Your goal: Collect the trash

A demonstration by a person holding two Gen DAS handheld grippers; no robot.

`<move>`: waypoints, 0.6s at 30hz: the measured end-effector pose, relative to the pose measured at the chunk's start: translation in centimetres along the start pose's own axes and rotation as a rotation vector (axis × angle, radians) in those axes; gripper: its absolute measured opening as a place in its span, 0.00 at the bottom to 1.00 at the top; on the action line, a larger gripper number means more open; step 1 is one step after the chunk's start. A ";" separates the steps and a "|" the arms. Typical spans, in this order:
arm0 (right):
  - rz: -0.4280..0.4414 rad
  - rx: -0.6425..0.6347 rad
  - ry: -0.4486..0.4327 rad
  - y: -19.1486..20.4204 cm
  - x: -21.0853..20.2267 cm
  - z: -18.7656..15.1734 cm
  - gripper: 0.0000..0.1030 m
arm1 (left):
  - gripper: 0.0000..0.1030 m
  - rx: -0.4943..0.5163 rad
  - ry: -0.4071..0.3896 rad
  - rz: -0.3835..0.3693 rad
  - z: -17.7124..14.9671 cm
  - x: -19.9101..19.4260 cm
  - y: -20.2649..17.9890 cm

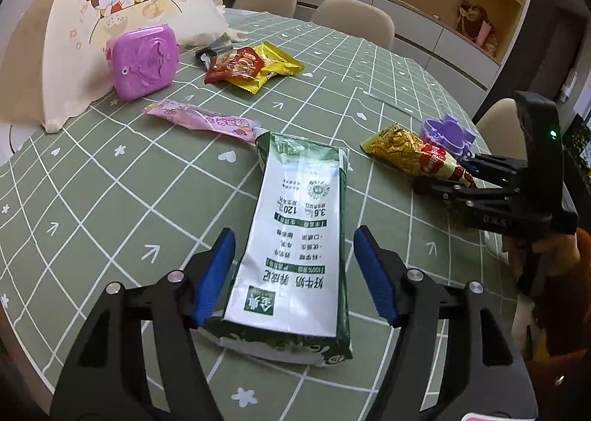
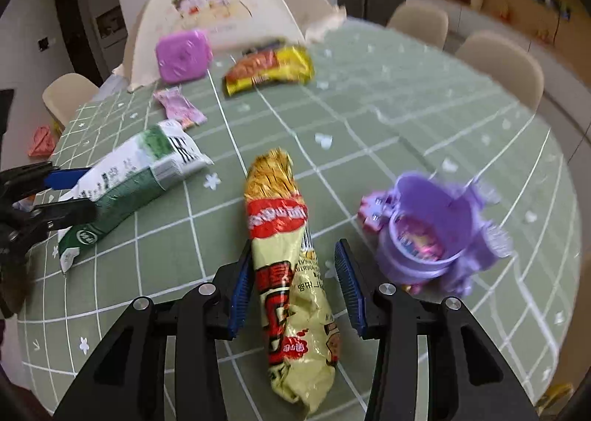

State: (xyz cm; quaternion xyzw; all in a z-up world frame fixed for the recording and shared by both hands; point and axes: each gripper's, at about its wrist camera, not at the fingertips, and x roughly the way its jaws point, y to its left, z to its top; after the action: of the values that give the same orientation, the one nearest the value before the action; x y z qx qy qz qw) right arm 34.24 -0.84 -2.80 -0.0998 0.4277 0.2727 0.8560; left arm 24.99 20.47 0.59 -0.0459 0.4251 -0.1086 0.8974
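Observation:
A flattened green-and-white milk carton (image 1: 295,236) lies on the green checked tablecloth (image 1: 110,199). My left gripper (image 1: 294,234) straddles it, open; the right pad stands clear of the carton's edge. A long gold, red and yellow snack bag (image 2: 284,221) lies lengthwise between the pads of my right gripper (image 2: 294,245), which is open, with a gap at the right pad. The left wrist view shows that right gripper (image 1: 439,173) at the bag's (image 1: 413,151) end. A small purple cup (image 2: 432,232) holding wrappers stands just right of the bag.
A pink wrapper (image 1: 203,120) and red and yellow packets (image 1: 251,66) lie farther back. A pink square box (image 1: 144,61) leans on a white dome food cover (image 1: 122,3). Beige chairs (image 1: 354,18) ring the round table's far edge.

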 end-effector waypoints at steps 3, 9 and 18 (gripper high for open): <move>-0.015 -0.007 0.005 0.3 0.2 -0.3 0.40 | 0.61 0.006 -0.001 -0.009 0.1 0.2 -0.2; -0.044 0.026 0.037 0.3 0.3 0.1 0.43 | 0.61 0.025 -0.007 -0.010 0.7 0.5 -0.9; -0.006 -0.034 -0.048 1.1 -1.5 0.2 0.18 | 0.62 0.059 -0.002 0.003 0.5 0.4 -1.6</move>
State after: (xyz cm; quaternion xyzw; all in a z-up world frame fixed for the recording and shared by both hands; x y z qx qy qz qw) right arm 33.02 -0.41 -1.41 -0.1093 0.4020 0.2796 0.8650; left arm 25.37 18.82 0.94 -0.0187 0.4207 -0.1196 0.8991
